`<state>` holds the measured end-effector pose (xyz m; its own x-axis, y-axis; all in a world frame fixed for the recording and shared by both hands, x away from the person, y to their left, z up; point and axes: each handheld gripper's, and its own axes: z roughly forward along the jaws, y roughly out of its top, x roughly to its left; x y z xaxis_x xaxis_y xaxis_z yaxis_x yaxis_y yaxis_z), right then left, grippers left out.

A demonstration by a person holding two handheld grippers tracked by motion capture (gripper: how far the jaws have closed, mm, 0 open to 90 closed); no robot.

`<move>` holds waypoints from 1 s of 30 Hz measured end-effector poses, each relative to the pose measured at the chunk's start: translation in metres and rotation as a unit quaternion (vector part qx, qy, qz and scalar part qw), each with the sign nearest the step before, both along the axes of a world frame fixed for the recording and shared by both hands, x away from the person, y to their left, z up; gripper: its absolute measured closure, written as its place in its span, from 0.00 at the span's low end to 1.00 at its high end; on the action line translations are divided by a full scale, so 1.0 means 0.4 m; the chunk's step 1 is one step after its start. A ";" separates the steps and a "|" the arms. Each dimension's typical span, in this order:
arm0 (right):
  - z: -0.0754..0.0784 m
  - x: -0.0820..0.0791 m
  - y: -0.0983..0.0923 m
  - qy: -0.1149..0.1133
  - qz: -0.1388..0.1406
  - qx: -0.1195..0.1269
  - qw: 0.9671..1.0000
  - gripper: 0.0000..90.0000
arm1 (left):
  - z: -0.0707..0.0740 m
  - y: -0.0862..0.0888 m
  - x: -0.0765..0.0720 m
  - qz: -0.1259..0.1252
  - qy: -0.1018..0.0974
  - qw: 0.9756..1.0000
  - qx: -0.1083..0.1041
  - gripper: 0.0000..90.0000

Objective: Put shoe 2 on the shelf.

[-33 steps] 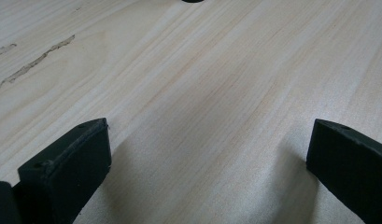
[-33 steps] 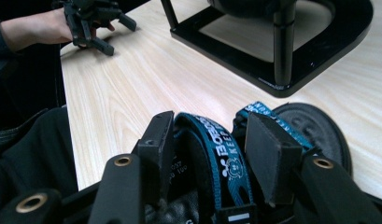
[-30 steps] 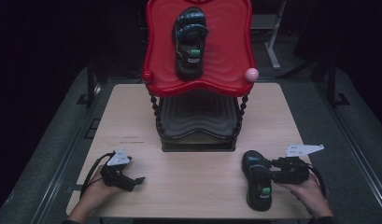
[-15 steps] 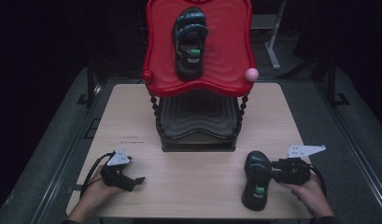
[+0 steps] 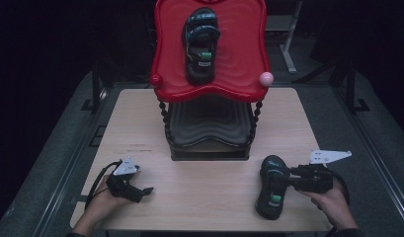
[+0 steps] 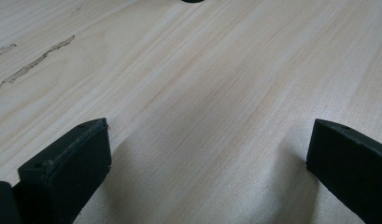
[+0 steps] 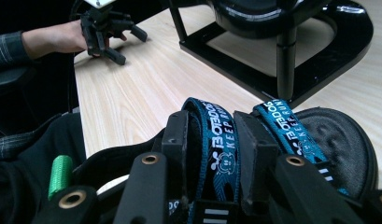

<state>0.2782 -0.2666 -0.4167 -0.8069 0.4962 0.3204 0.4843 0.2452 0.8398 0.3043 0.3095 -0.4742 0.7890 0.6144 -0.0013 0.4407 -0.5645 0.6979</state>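
A black sandal with blue lettered straps and a green tab lies on the wooden table at the front right. My right gripper comes at it from the right. Its jaws have just been closing, and in the right gripper view my right gripper is shut on one blue strap. A matching sandal rests on the red top tray of the stand. At the front left my left gripper rests on the table, and in the left gripper view its jaws stand wide apart over bare wood.
The stand has a black lower tray and a black base frame just beyond the sandal. Red and pink knobs sit on the top tray's front corners. The table's front edge is close to both hands.
The sandal at the right gripper has turned a little, its heel swinging toward the table's front edge. The left gripper has stayed put.
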 end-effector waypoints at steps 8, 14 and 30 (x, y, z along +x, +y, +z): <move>0.056 0.002 -0.012 -0.019 -0.004 0.001 1.000 0.74 | 0.000 0.000 0.000 0.000 0.000 1.000 0.001 0.00; 0.096 0.010 -0.019 -0.026 -0.002 0.007 1.000 0.74 | 0.000 0.000 0.000 0.000 0.000 1.000 0.001 0.00; 0.231 0.042 -0.017 -0.063 0.004 0.005 0.998 0.74 | 0.000 0.000 0.000 -0.001 0.000 1.000 0.001 0.00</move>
